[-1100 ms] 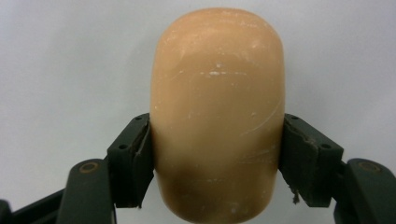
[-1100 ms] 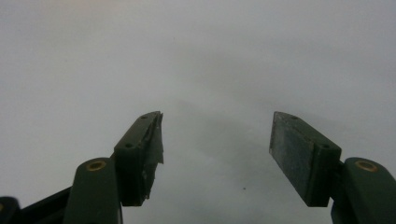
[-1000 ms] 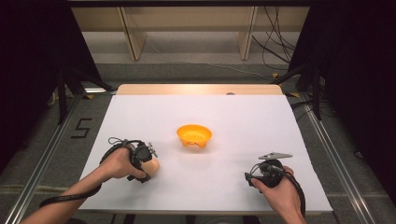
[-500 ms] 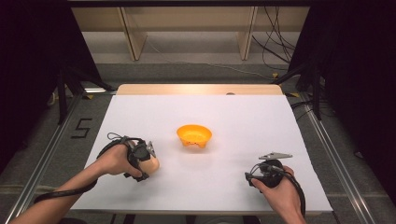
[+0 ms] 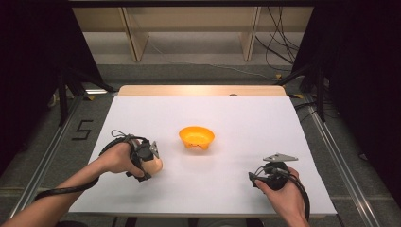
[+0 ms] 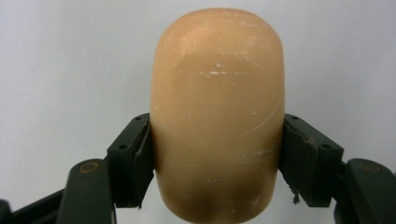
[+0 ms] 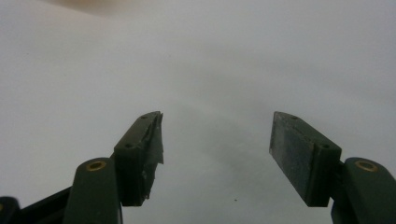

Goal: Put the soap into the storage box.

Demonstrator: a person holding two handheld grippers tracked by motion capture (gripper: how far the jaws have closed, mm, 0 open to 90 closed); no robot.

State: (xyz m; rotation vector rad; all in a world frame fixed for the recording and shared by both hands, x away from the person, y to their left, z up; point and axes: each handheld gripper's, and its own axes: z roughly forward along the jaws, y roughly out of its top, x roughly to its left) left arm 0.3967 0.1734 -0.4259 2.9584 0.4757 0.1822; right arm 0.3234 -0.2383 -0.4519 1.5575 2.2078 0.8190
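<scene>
In the high view the left hand [image 5: 119,158] covers most of the left gripper [image 5: 152,161], and of the tan rounded block [image 5: 156,165] only an end shows past the hand, on the side toward the orange bowl [image 5: 196,137]. In the left gripper view the block's [image 6: 218,116] bottom end is cut off by the lower edge. The right gripper [image 5: 257,177], nearer the person than the bowl, is too small there to read its jaws. A blurred tan smear [image 7: 93,4] is cut by the right gripper view's top edge.
</scene>
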